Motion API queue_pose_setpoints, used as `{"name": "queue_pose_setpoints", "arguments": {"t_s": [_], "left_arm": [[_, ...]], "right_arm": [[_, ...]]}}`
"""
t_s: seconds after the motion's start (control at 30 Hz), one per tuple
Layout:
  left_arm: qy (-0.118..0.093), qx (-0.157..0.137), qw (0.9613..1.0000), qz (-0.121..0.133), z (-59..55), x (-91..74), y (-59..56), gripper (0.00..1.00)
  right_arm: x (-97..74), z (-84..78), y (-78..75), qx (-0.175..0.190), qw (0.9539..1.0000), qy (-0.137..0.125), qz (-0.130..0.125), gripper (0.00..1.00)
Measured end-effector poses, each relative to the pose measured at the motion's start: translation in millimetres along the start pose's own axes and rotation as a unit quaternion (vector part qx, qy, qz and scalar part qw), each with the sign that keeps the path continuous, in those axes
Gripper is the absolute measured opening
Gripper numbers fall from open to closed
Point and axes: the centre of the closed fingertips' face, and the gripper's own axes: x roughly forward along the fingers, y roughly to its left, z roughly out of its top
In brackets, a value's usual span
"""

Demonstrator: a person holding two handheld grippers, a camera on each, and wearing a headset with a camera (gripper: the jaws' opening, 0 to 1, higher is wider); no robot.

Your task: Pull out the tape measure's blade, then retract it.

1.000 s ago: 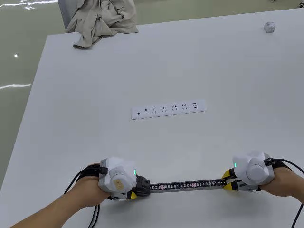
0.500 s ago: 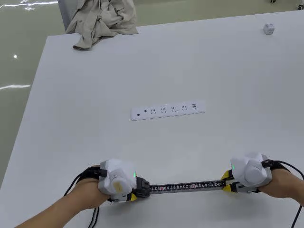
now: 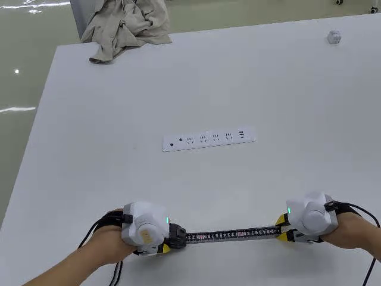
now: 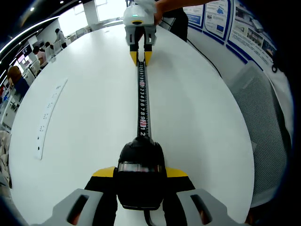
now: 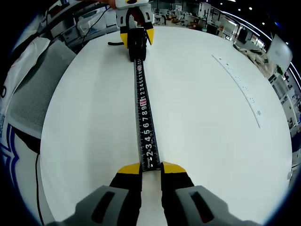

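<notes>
Your left gripper (image 3: 168,239) has its jaws closed around the black tape measure (image 4: 141,178). The tape measure sits square between the yellow tips, held from both sides, and its mouth points away from you along the jaws. Your right gripper (image 5: 150,168) is pinched almost shut on the free end of the blade (image 5: 145,113), with only the strip's width left between its two yellow tips.

The blade is drawn out in a straight dark line from one gripper to the other. It runs across the near part of the white table (image 3: 238,83), left to right in front of you. It sits low over the tabletop (whether it actually touches the surface is hard to tell). Its printed digits count up from your right gripper toward the tape measure. The two grippers face each other, well apart, each in line with the blade.

Your left hand (image 3: 107,241) and right hand (image 3: 354,229) are wrapped around the gripper handles near the table's front edge.

Farther out, past the blade and roughly parallel to it, lies a white power strip (image 3: 208,138). A crumpled beige cloth (image 3: 122,27) is at the far left corner, and a small pale object (image 3: 334,37) sits near the far right.
</notes>
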Motion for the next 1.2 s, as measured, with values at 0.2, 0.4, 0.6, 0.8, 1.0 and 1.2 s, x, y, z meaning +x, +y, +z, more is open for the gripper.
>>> {"name": "queue_pose_setpoints", "arguments": {"t_s": [0.2, 0.4, 0.6, 0.8, 1.0, 1.2], "left_arm": [[-0.001, 0.001, 1.0000, 0.002, 0.5, -0.5, -0.2, 0.35], [-0.007, -0.001, 1.0000, -0.001, 0.8, 0.1, 0.0, 0.35], [-0.007, -0.002, 1.0000, -0.001, 0.5, 0.3, 0.2, 0.35], [-0.008, -0.007, 0.9999, 0.004, 0.0, 0.1, 1.0, 0.36], [-0.013, -0.023, 0.9996, 0.013, -1.4, 2.1, 3.3, 0.39], [-0.018, -0.033, 0.9991, 0.018, 0.8, -1.2, 6.0, 0.44]], "right_arm": [[-0.2, -0.3, -0.5, 0.007, 1.0000, 0.001, -0.003, 0.15], [-0.7, -0.2, -0.3, 0.005, 1.0000, 0.003, -0.004, 0.16], [-0.5, -0.6, -0.8, 0.005, 1.0000, 0.004, -0.006, 0.16], [-0.7, -0.5, -2.6, 0.004, 0.9999, 0.008, -0.010, 0.19], [-0.4, -1.6, -5.3, 0.007, 0.9998, 0.009, -0.014, 0.22], [-0.5, -1.6, -5.9, 0.016, 0.9997, 0.009, -0.016, 0.24]]}}
